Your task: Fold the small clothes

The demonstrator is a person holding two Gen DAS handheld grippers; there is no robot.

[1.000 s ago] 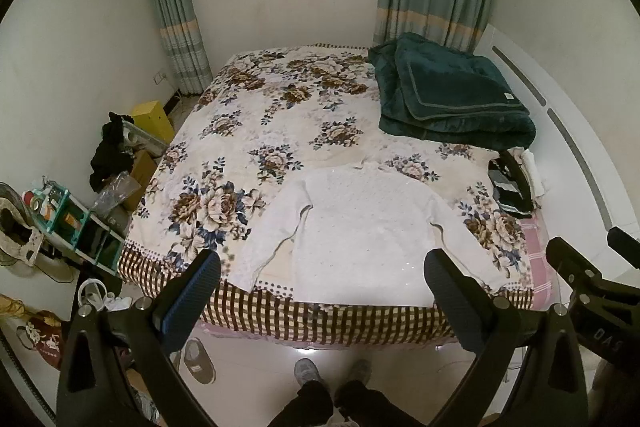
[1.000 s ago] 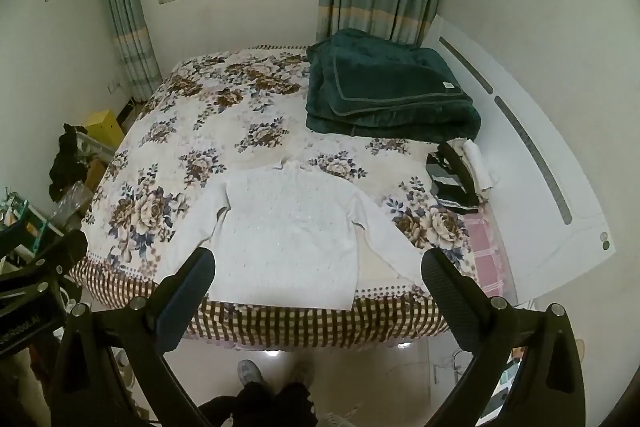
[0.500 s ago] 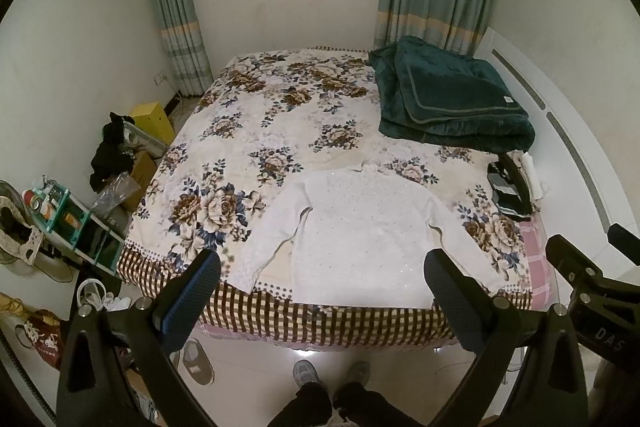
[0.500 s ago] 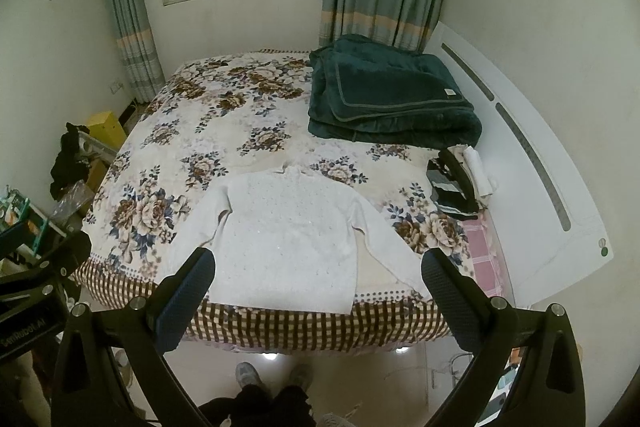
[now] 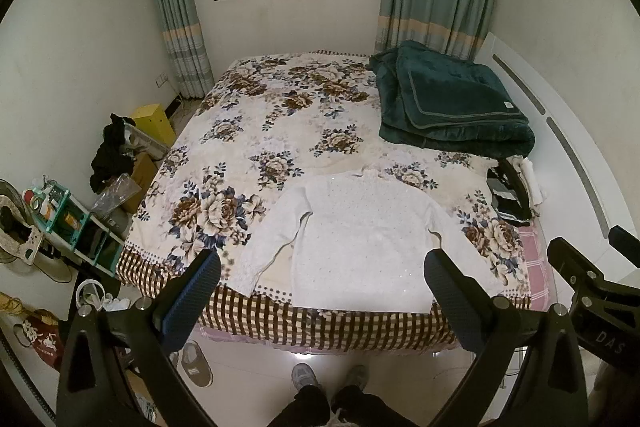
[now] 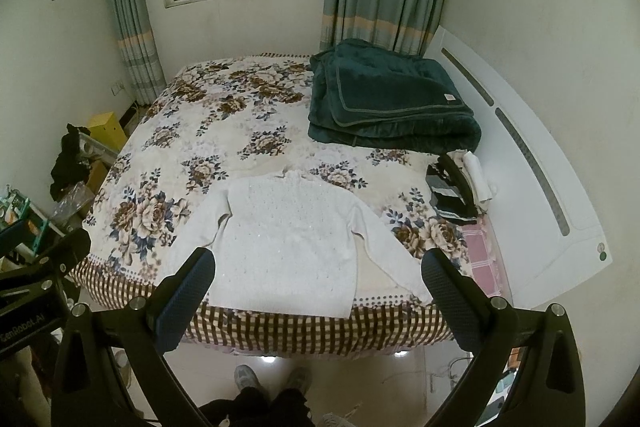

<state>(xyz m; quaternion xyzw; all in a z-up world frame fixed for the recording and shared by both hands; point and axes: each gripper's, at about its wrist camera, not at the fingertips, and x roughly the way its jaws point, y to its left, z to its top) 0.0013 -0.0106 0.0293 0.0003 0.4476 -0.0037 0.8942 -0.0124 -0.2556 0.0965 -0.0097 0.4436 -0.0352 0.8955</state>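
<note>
Open floral bed (image 5: 256,131) lies left of and beyond the white sweater (image 5: 360,247). On the right, a folded green blanket (image 5: 452,107) and a dark, perhaps folded, clothes pile (image 6: 452,191) narrow the way.

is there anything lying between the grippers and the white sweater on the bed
Nothing visible does. The white sweater lies flat at the near edge of the bed, and both the left gripper and right gripper hang open above the floor before it.
</note>
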